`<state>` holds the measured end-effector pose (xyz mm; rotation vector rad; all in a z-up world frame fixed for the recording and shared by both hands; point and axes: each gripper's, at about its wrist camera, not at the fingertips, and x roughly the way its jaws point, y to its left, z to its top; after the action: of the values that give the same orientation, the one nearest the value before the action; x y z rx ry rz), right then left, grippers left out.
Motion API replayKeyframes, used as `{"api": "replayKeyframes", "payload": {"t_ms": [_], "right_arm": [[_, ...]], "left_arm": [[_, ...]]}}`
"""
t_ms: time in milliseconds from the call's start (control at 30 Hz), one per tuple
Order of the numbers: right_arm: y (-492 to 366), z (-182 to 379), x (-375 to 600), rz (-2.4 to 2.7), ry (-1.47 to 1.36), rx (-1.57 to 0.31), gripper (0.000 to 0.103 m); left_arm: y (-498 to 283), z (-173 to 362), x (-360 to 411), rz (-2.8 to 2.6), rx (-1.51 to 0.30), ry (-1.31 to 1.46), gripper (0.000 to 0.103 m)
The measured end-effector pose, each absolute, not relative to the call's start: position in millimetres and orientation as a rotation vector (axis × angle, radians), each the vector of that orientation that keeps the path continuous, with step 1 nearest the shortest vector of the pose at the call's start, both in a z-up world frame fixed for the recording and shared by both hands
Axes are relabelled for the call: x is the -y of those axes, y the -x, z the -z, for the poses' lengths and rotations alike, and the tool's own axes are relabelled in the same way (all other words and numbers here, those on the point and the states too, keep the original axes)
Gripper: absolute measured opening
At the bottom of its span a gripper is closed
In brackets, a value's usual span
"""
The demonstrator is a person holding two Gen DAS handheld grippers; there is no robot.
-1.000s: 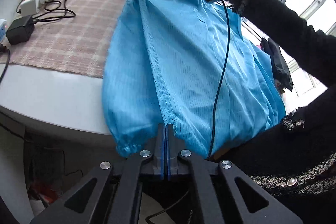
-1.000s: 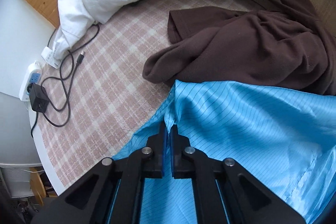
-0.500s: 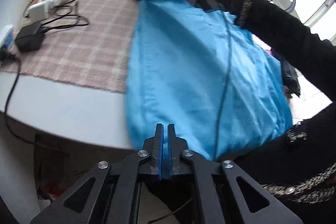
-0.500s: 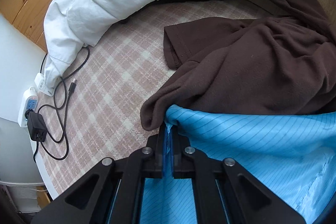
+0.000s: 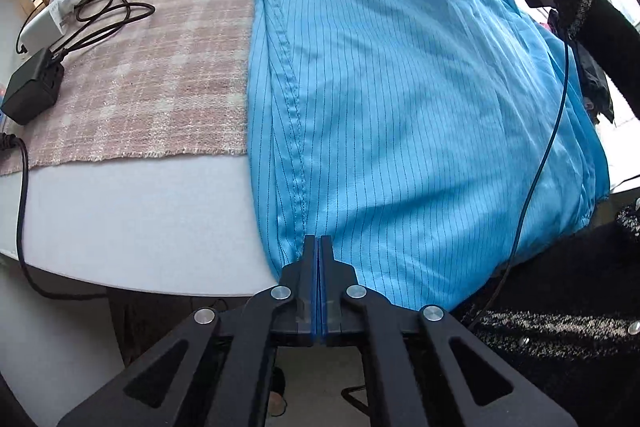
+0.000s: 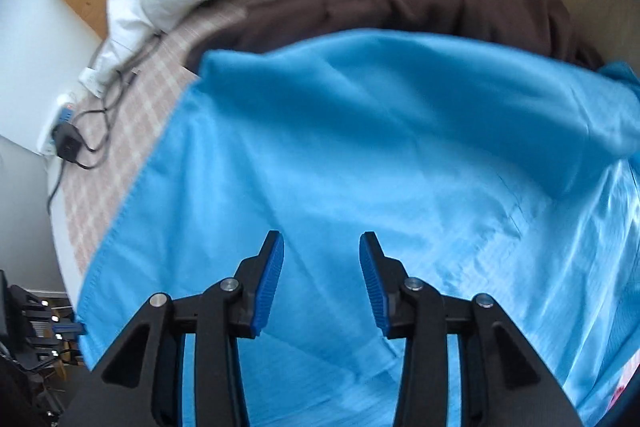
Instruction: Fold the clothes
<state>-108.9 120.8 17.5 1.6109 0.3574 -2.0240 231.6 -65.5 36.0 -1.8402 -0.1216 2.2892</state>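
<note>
On the bench (image 5: 120, 219), we see the blue striped garment (image 5: 400, 99) spread flat, right of the plaid cloth (image 5: 160, 67), hem over the near edge. Left hand-held gripper (image 5: 319, 247) is pinched closed on that hem. Right hand-held gripper (image 6: 321, 259) has just been opening; jaws apart above the garment, nothing between them.
</note>
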Motion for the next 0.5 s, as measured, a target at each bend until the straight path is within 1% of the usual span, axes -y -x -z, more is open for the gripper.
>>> {"api": "replayKeyframes", "payload": {"t_ms": [100, 167, 200, 233, 333, 400, 433, 500], "right_arm": [[105.6, -14.4, -126.0, 2.161, -1.529, -0.504, 0.041], [103.9, -21.0, -140.9, 2.216, -1.526, -0.479, 0.041], [103.1, -24.8, -149.5, 2.239, -1.531, -0.454, 0.041], [99.0, -34.3, -163.5, 2.255, -1.521, -0.376, 0.041], [75.4, -72.8, -222.1, 2.313, -1.450, -0.095, 0.041], [54.6, -97.2, -267.4, 2.367, -1.401, 0.075, 0.041], [42.5, -107.1, -291.5, 2.398, -1.385, 0.153, 0.041], [19.0, -120.3, -333.4, 2.466, -1.391, 0.249, 0.041]], "left_arm": [[-225.6, -39.4, 64.7, -2.249, 0.111, 1.856, 0.002], [-223.4, -47.2, 69.5, -2.236, 0.139, 1.850, 0.002], [-222.9, -54.8, 73.2, -2.249, 0.148, 1.829, 0.006], [-222.3, -62.9, 76.9, -2.262, 0.160, 1.804, 0.009], [-216.9, -95.0, 79.7, -2.307, 0.203, 1.674, 0.012], [-210.3, -111.9, 74.5, -2.319, 0.192, 1.592, 0.016], [-206.1, -117.0, 70.7, -2.318, 0.178, 1.565, 0.016], [-200.0, -122.0, 66.4, -2.323, 0.169, 1.529, 0.016]]}}
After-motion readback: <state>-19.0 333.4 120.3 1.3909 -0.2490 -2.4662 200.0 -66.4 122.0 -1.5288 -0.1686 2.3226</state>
